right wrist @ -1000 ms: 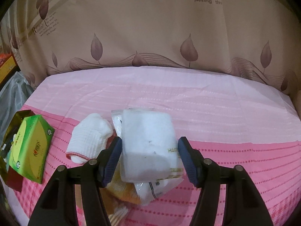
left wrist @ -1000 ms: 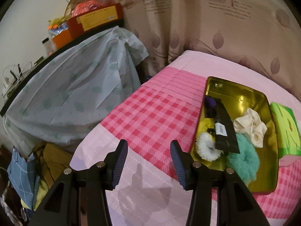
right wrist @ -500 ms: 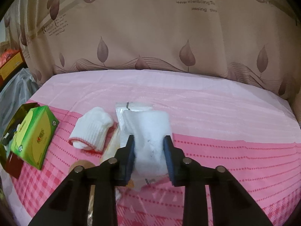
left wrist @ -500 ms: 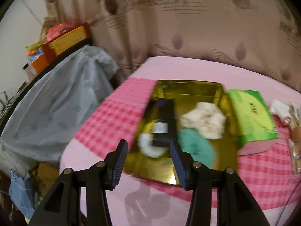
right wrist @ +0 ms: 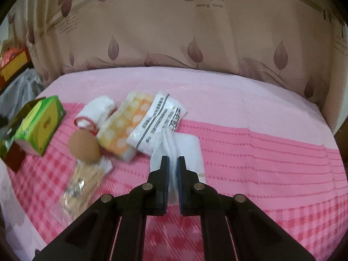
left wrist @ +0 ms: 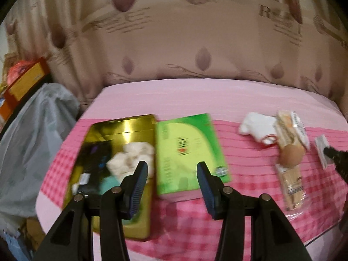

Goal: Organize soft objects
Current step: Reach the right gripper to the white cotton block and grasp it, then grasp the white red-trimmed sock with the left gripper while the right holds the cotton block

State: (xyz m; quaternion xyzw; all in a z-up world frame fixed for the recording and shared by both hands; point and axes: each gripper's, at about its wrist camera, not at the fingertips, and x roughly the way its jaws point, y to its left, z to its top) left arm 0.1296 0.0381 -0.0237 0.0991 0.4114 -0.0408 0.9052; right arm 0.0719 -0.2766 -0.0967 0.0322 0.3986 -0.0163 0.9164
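clear: far pink bedspread (right wrist: 195, 91) | blocked: green box (left wrist: 187, 152), gold tin (left wrist: 121, 128), packet pile (right wrist: 139, 126)

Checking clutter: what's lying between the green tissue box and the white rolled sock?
Only bare pink bedspread between green tissue box and white rolled sock, in the left wrist view.

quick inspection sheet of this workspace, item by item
surface: bed under a pink sheet, checked pink cloth nearer the cameras.
job's things: white pack pinched in the right gripper; white sock, orange dotted pack and printed pack lying together; gold tin holding a cream scrunchie, a teal one and a dark item.
clutter: green tissue box beside the tin; brown egg-shaped thing; clear packet.
grippers: left gripper open, nothing between its fingers; right gripper shut on the pack.
cables: nothing seen.
surroundings: leaf-print curtain; covered shelf, left.
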